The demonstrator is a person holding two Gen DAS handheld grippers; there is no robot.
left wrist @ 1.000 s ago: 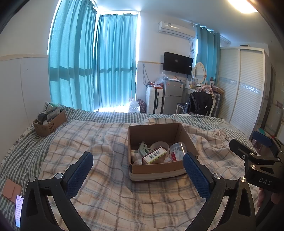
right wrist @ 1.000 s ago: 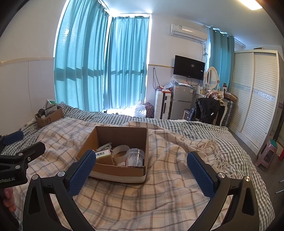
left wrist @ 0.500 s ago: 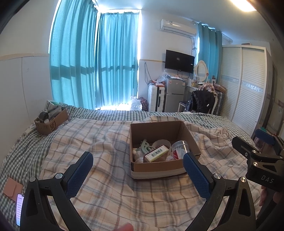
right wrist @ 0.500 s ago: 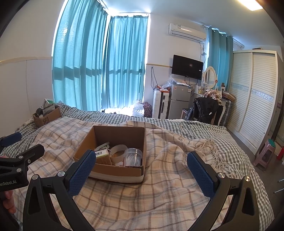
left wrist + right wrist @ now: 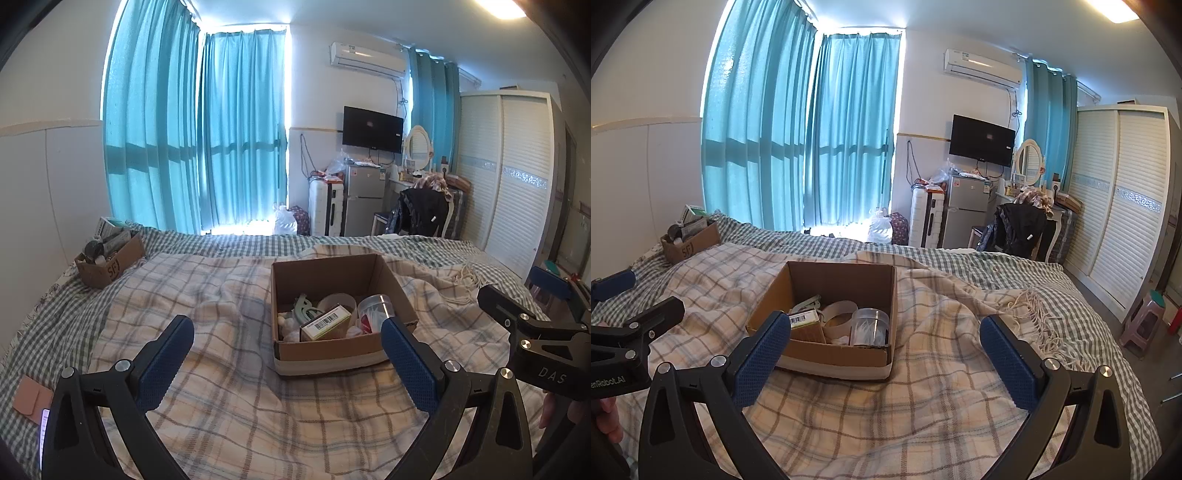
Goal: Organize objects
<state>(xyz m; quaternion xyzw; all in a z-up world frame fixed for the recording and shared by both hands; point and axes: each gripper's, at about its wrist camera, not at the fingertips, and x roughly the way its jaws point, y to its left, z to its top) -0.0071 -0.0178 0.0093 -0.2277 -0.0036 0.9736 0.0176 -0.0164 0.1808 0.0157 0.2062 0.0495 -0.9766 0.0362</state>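
An open cardboard box (image 5: 332, 354) sits on the plaid blanket in the middle of the bed; it also shows in the right wrist view (image 5: 834, 360). Inside lie a barcoded carton (image 5: 325, 325), a clear lidded jar (image 5: 375, 308), a roll of white tape (image 5: 838, 312), a green plastic piece (image 5: 304, 308) and white bits. My left gripper (image 5: 288, 354) is open and empty, in front of the box. My right gripper (image 5: 886, 350) is open and empty, near the box's front right.
A second cardboard box (image 5: 110, 264) full of items stands at the bed's far left corner. A phone and a tan pouch (image 5: 31, 400) lie at the near left edge. A stool (image 5: 1145, 319), wardrobe, fridge and chair stand beyond the bed.
Both grippers have drawn back and risen a little, so the box looks slightly farther and lower. Nothing was picked up; both stay open.
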